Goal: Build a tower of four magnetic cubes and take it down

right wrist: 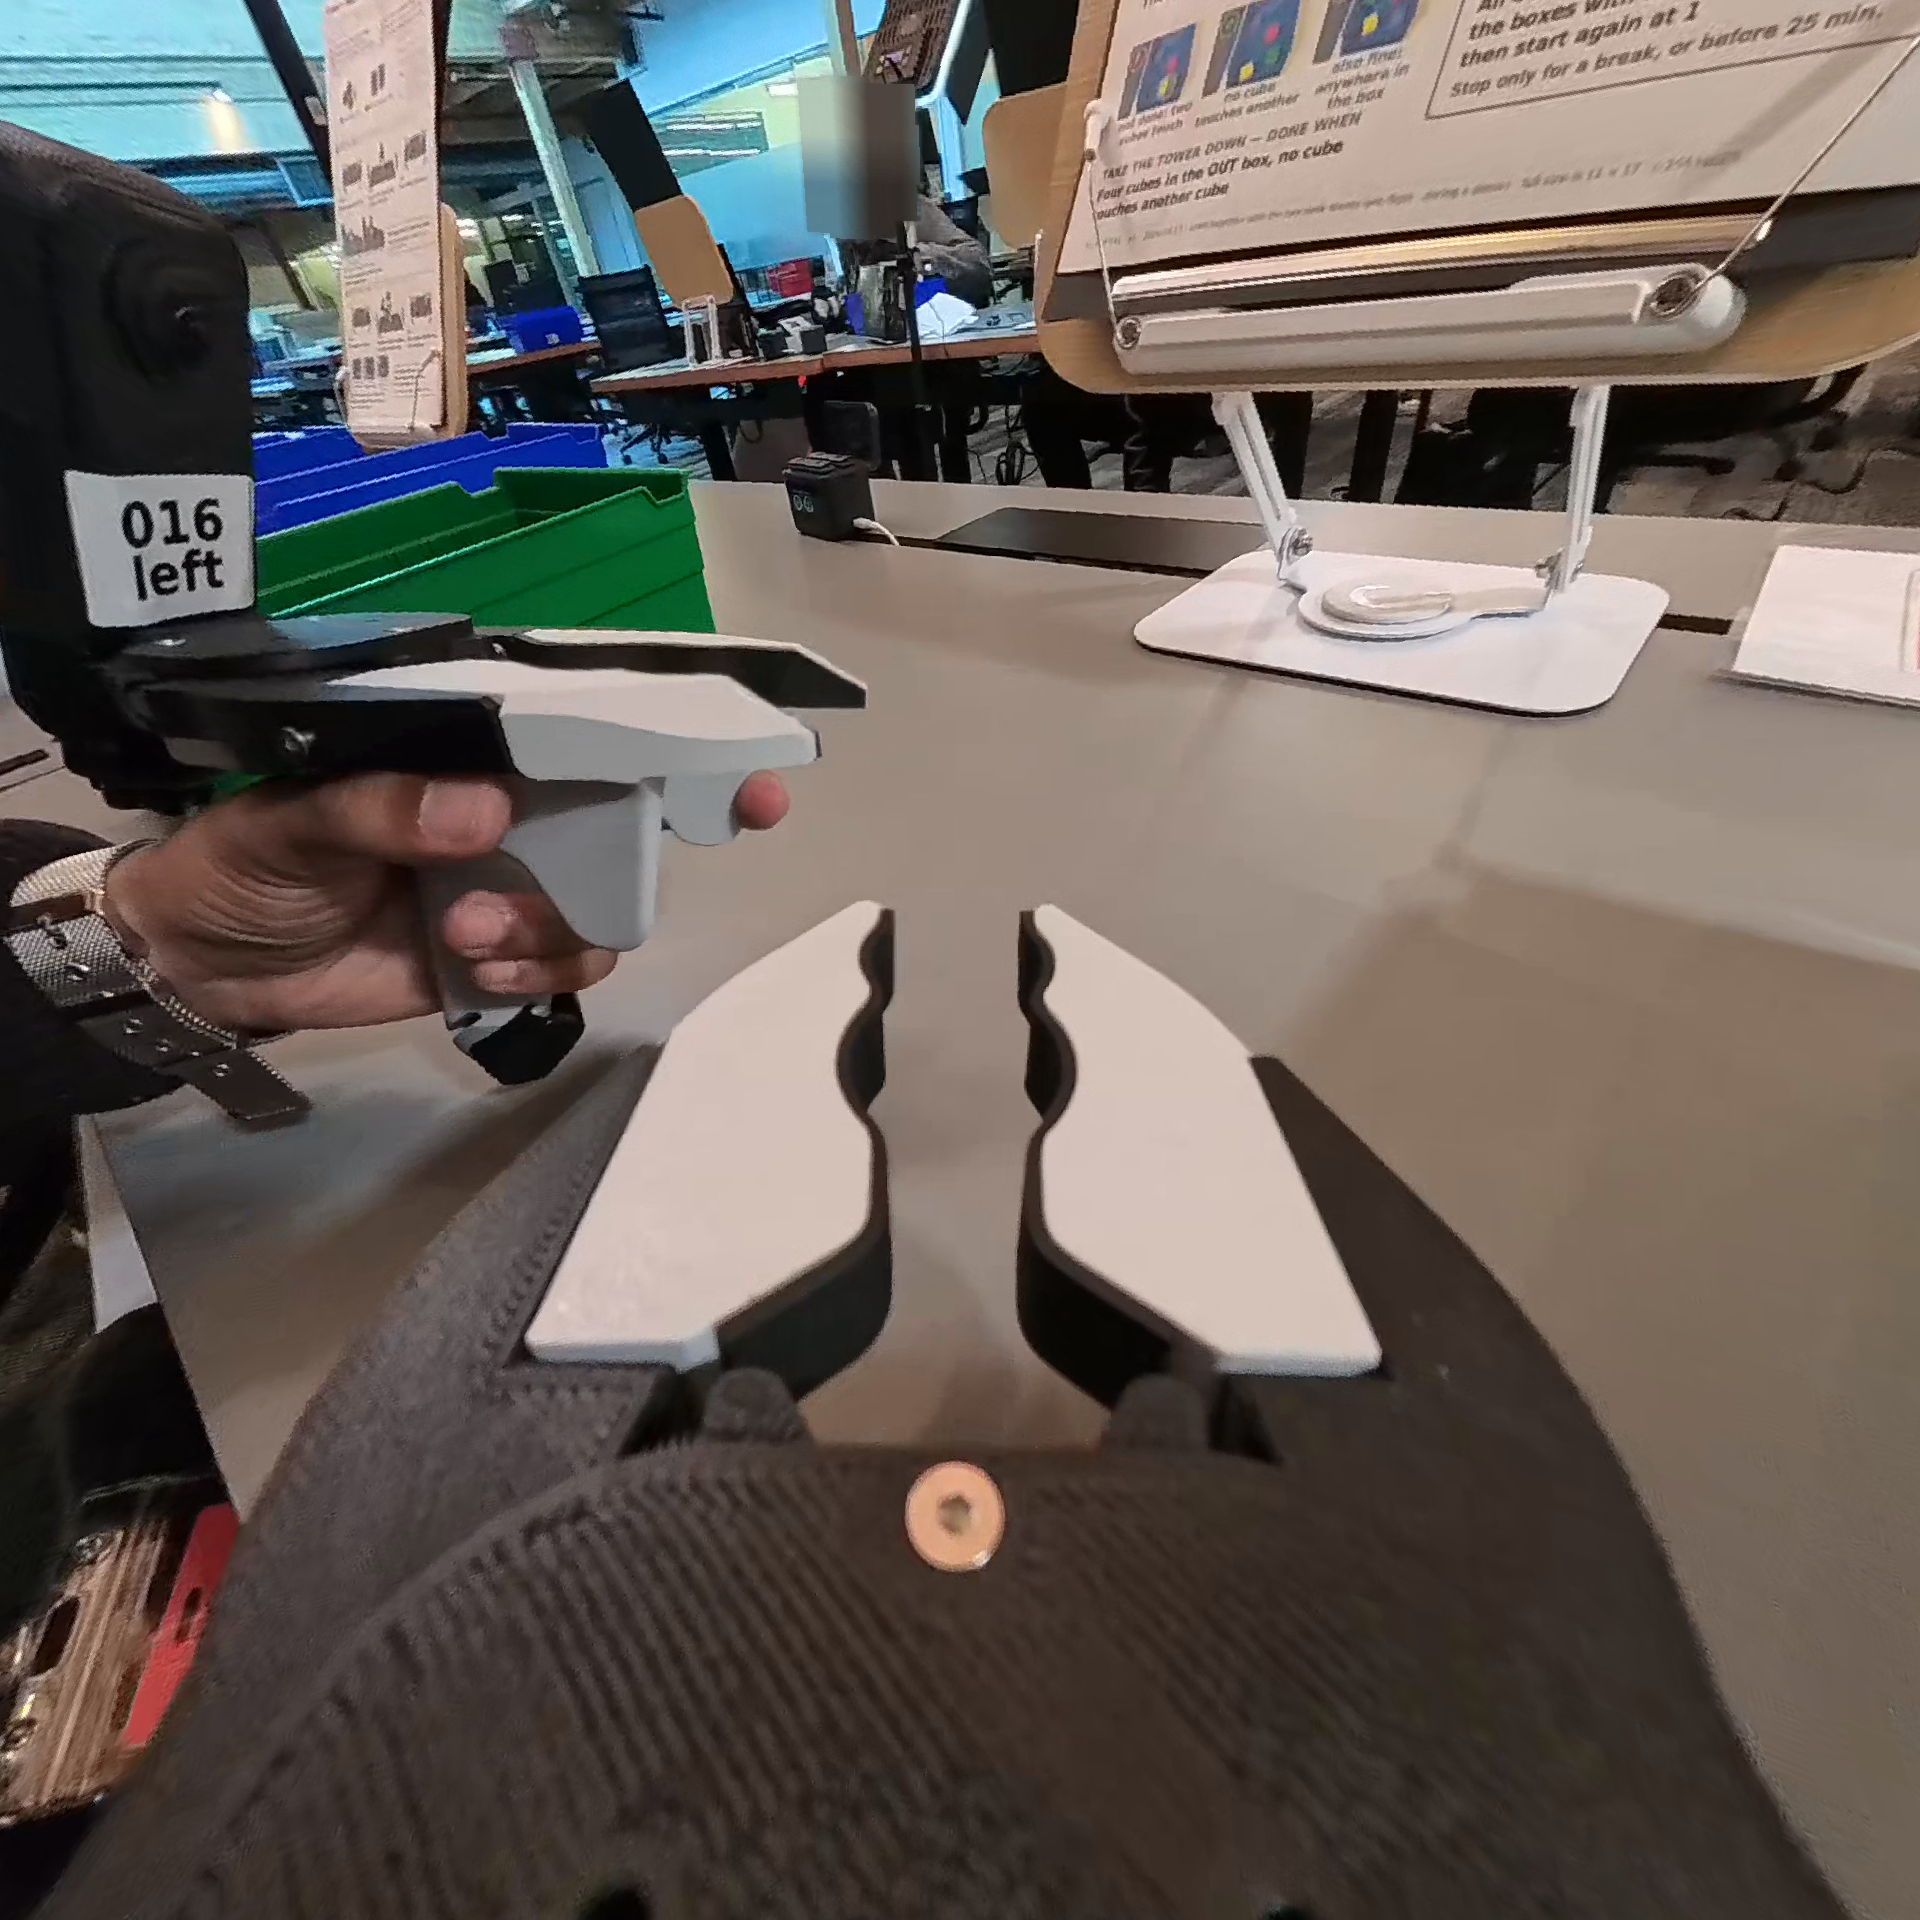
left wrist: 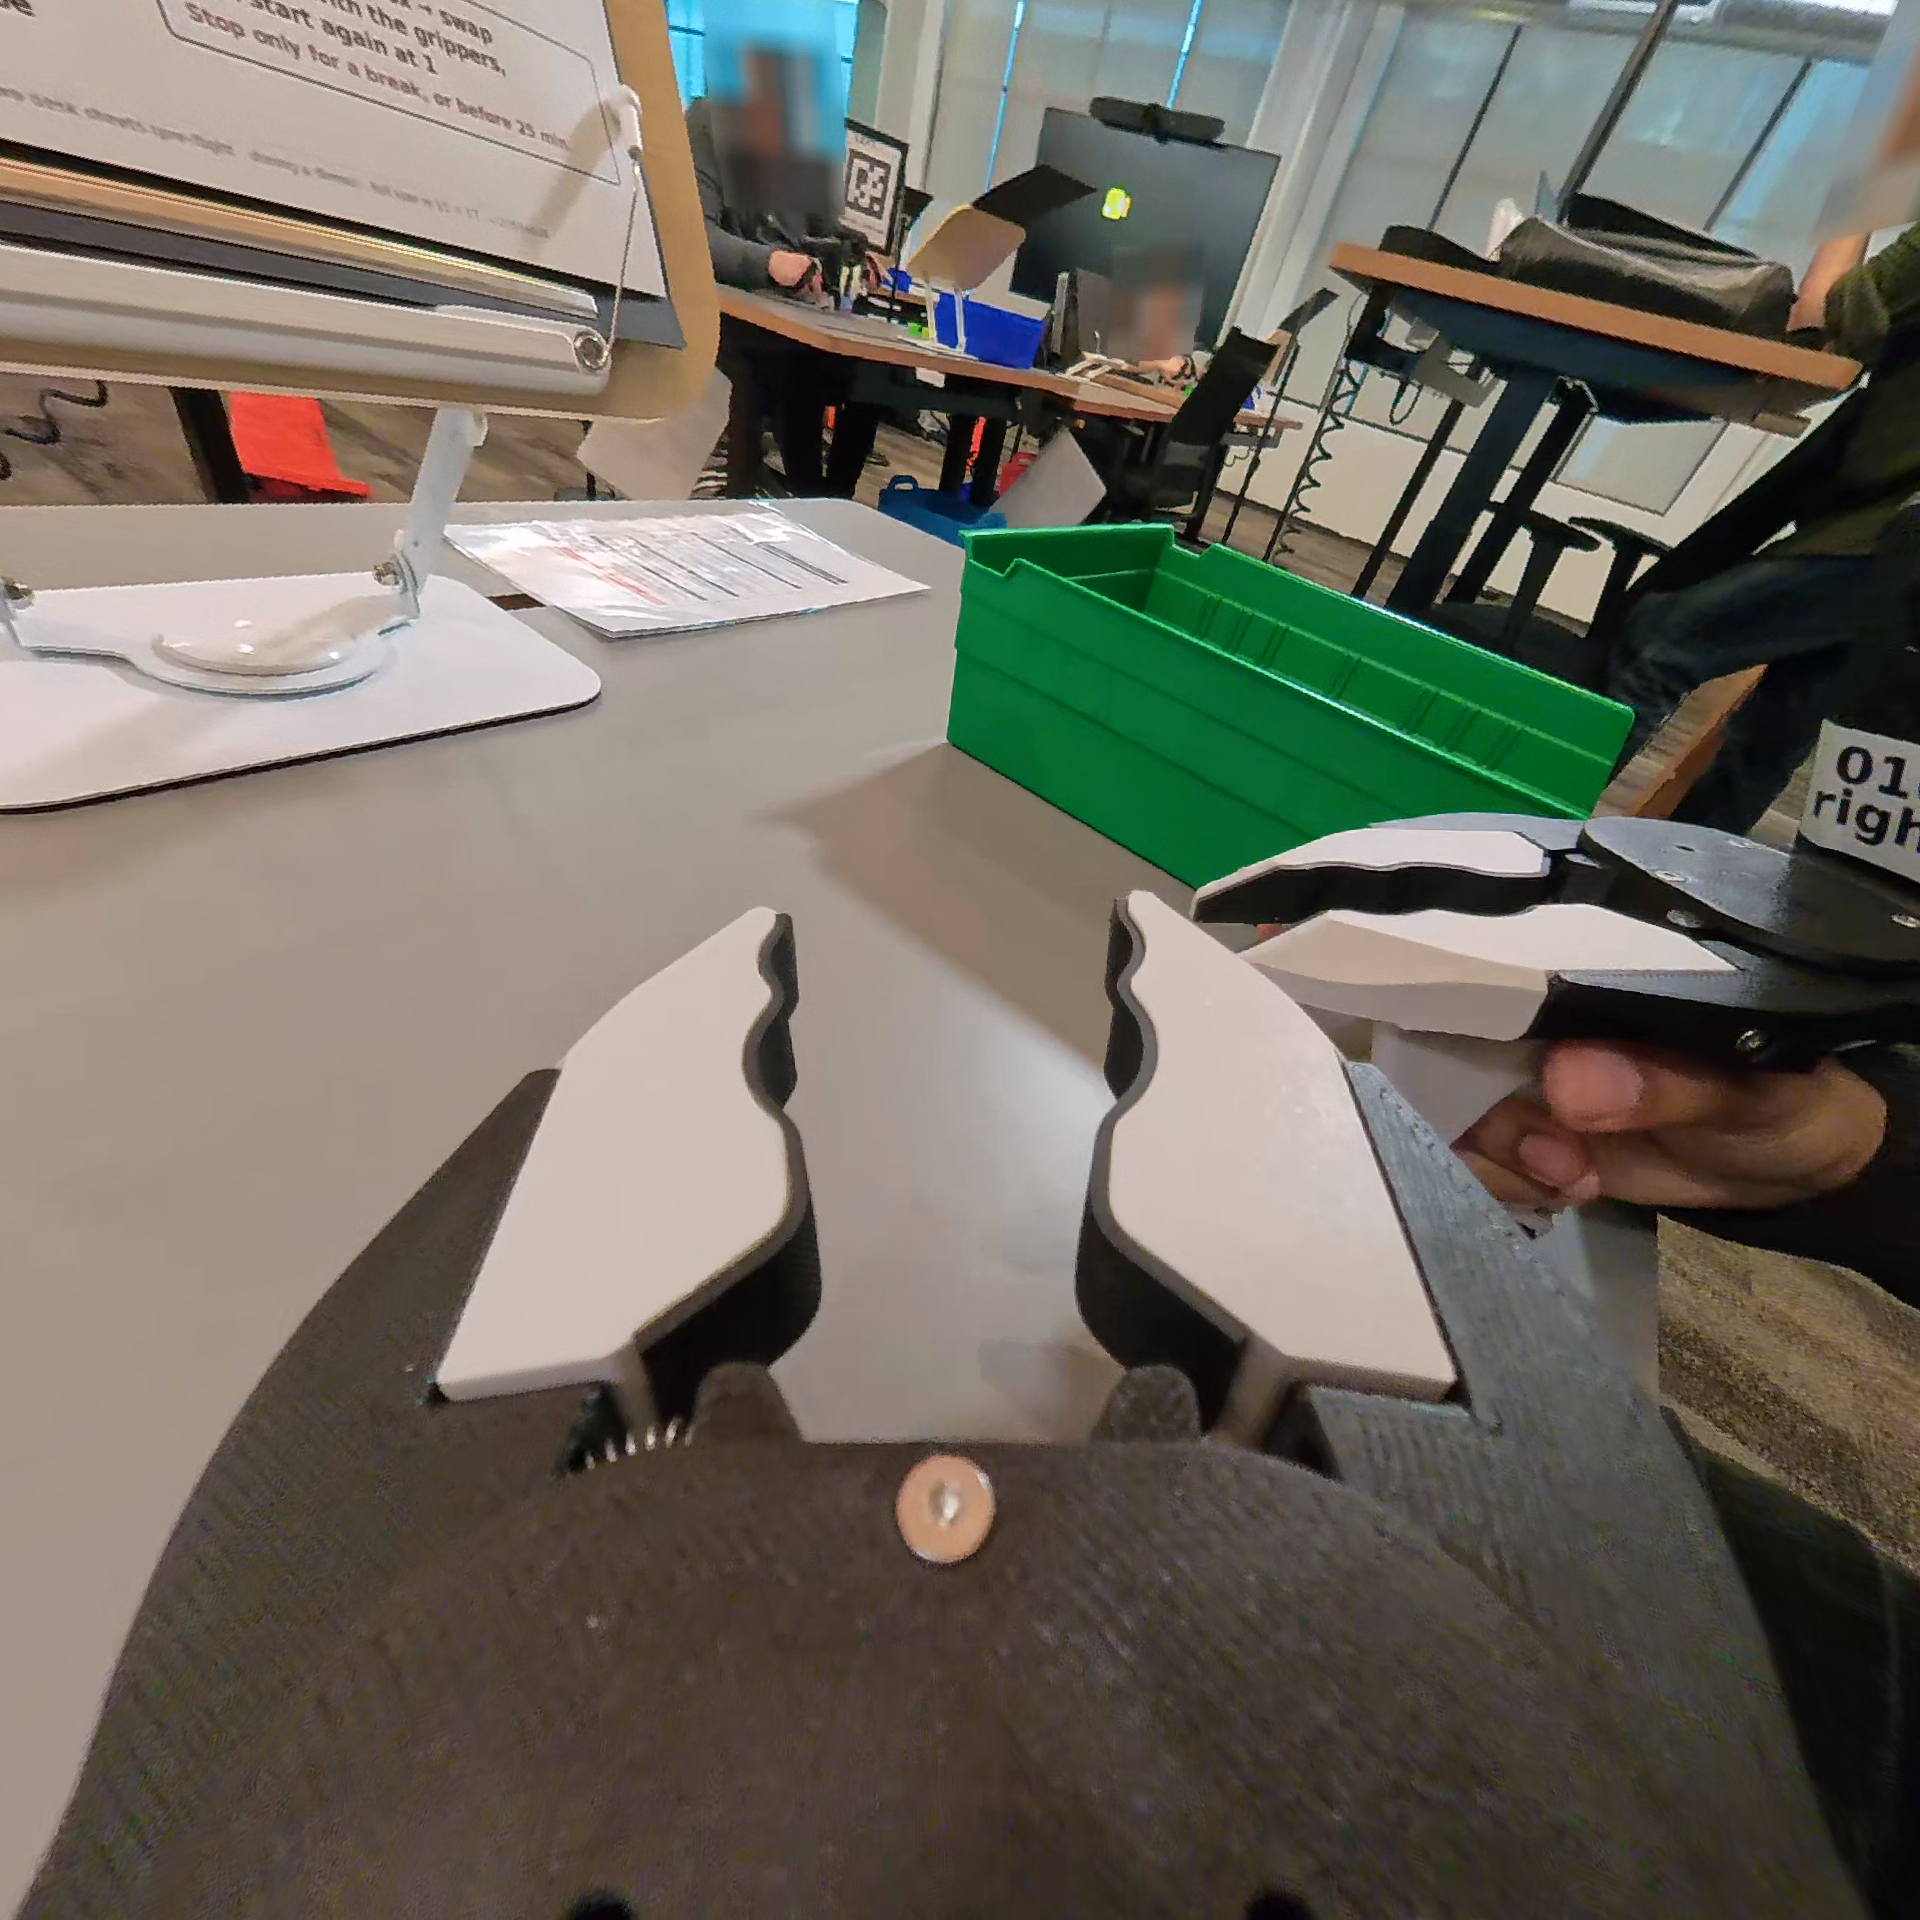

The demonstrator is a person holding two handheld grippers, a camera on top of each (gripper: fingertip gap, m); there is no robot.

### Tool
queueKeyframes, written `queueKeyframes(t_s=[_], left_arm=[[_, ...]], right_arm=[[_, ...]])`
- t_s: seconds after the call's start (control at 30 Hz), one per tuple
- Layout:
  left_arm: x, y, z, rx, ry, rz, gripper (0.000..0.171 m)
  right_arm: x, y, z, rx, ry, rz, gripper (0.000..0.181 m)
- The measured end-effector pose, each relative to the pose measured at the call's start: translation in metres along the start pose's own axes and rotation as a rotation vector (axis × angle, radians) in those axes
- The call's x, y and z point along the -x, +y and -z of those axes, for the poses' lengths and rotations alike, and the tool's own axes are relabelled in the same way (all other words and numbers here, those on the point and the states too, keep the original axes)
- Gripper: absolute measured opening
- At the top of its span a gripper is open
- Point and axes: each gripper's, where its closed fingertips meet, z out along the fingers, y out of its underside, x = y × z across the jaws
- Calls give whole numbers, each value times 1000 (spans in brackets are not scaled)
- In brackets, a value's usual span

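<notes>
Jaws apart, left gripper (left wrist: 945, 940), right gripper (right wrist: 956, 935), both labelled

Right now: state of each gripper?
Left gripper: jaws open wide, holding nothing.
Right gripper: jaws open with a narrower gap, holding nothing.

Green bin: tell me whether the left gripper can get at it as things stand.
Probably yes. The left gripper is open and empty, with only bare grey table between it and the green bin. The right gripper hovers off to the side, not across that path.
</notes>
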Motion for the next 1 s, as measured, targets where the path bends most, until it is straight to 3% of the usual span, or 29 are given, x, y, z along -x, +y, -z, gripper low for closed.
queueKeyframes(t_s=[0.3,0.5,0.7,0.83,1.0], left_arm=[[-4,-18,5,-63,13,92,53],[-3,-25,8,-88,17,150,57],[-6,-31,11,-103,-50,-33,53],[-7,-32,12,-123,1,122,47],[5,-14,7,-32,-134,-160,38]], right_arm=[[3,1,-1,9,-39,-10,23],[10,4,-3,32,-54,43,34],[10,5,-3,38,-39,57,35],[11,5,-4,40,-37,67,35],[2,4,-4,39,36,86,47]])
